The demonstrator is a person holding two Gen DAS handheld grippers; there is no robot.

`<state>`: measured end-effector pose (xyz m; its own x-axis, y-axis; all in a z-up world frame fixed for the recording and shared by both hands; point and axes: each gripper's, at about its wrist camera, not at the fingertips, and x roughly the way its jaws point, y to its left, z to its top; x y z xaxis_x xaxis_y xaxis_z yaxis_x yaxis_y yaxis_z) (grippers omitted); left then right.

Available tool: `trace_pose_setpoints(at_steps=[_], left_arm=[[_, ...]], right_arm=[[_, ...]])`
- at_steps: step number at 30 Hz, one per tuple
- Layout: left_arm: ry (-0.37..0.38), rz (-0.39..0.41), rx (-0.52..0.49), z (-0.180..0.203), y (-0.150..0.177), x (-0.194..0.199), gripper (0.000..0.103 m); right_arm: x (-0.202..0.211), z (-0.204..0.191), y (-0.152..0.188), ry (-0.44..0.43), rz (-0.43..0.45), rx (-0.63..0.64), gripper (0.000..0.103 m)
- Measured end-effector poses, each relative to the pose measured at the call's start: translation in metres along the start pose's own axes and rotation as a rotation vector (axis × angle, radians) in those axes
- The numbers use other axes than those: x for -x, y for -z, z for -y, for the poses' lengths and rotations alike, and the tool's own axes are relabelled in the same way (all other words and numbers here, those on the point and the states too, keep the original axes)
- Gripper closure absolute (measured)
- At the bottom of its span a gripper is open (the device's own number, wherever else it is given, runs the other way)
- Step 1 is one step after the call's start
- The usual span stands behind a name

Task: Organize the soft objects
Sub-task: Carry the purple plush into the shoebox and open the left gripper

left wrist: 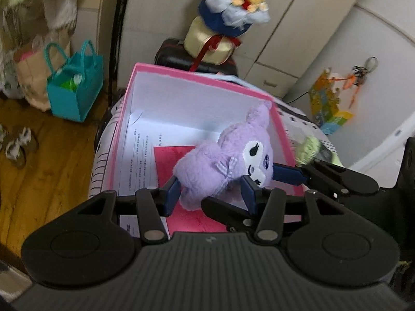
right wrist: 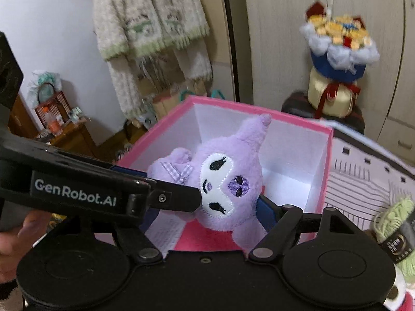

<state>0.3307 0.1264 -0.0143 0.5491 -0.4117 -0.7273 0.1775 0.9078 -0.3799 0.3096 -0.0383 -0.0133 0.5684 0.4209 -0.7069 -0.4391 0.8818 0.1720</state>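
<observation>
a purple plush [left wrist: 223, 165] hangs over the open pink box [left wrist: 207, 80], held from both sides at once. the left gripper [left wrist: 210, 194] has its blue pads clenched on the plush's body, one pad low on the left flank, the other beside the face. the right gripper [right wrist: 225, 207] grips around the head; one blue finger [right wrist: 267, 212] presses the head's right side, and its other finger is hidden behind the left gripper's arm, which crosses in front of it, so the right view is half blocked. the plush lies tilted, its long axis running from the body at lower left to the pointed ear [left wrist: 262, 114] at upper right in the left view; the white face looks toward the right gripper. inside the box lie printed paper [left wrist: 137, 160] and a pink sheet [left wrist: 166, 160]. just outside the box's right wall sits green yarn [right wrist: 394, 223] on a striped surface. behind stand a bouquet [left wrist: 233, 5] on a dark case, cupboard doors, and a teal bag [left wrist: 75, 88] on the wood floor.
</observation>
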Motion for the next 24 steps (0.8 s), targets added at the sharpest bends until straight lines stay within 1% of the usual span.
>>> trace_pose_setpoints(at_steps=[2,4,6,9,12,13,15,17,21,24], left_arm=[[-0.015,-0.016,0.034,-0.004,-0.005,-0.014,0.055],[-0.015,-0.021,0.057,-0.007,-0.008,-0.022,0.055],[-0.006,-0.028,0.076,-0.012,-0.009,-0.026,0.055],[-0.003,-0.025,0.091,-0.013,-0.009,-0.025,0.055],[-0.004,-0.026,0.085,-0.013,-0.010,-0.027,0.054],[-0.011,-0.022,0.085,-0.012,-0.009,-0.027,0.051],[-0.017,-0.016,0.066,-0.009,-0.009,-0.028,0.048],[-0.034,0.008,0.047,-0.005,-0.005,-0.022,0.046],[-0.031,0.038,0.000,0.004,-0.001,-0.006,0.034],[-0.076,0.092,-0.055,0.011,0.004,0.011,0.034]], right_arm=[[-0.014,0.007,-0.007,0.006,-0.046,-0.013,0.027],[-0.020,0.005,-0.011,0.045,-0.058,0.036,0.029],[-0.024,0.002,-0.014,0.064,-0.070,0.063,0.031],[-0.026,0.003,-0.018,0.067,-0.082,0.085,0.031],[-0.029,0.002,-0.020,0.078,-0.100,0.107,0.028],[-0.031,0.002,-0.021,0.086,-0.102,0.116,0.027],[-0.032,0.000,-0.022,0.110,-0.101,0.126,0.024],[-0.029,-0.001,-0.019,0.110,-0.094,0.134,0.024],[-0.016,-0.003,-0.014,0.107,-0.077,0.146,0.024],[-0.002,-0.006,-0.011,0.107,-0.062,0.146,0.024]])
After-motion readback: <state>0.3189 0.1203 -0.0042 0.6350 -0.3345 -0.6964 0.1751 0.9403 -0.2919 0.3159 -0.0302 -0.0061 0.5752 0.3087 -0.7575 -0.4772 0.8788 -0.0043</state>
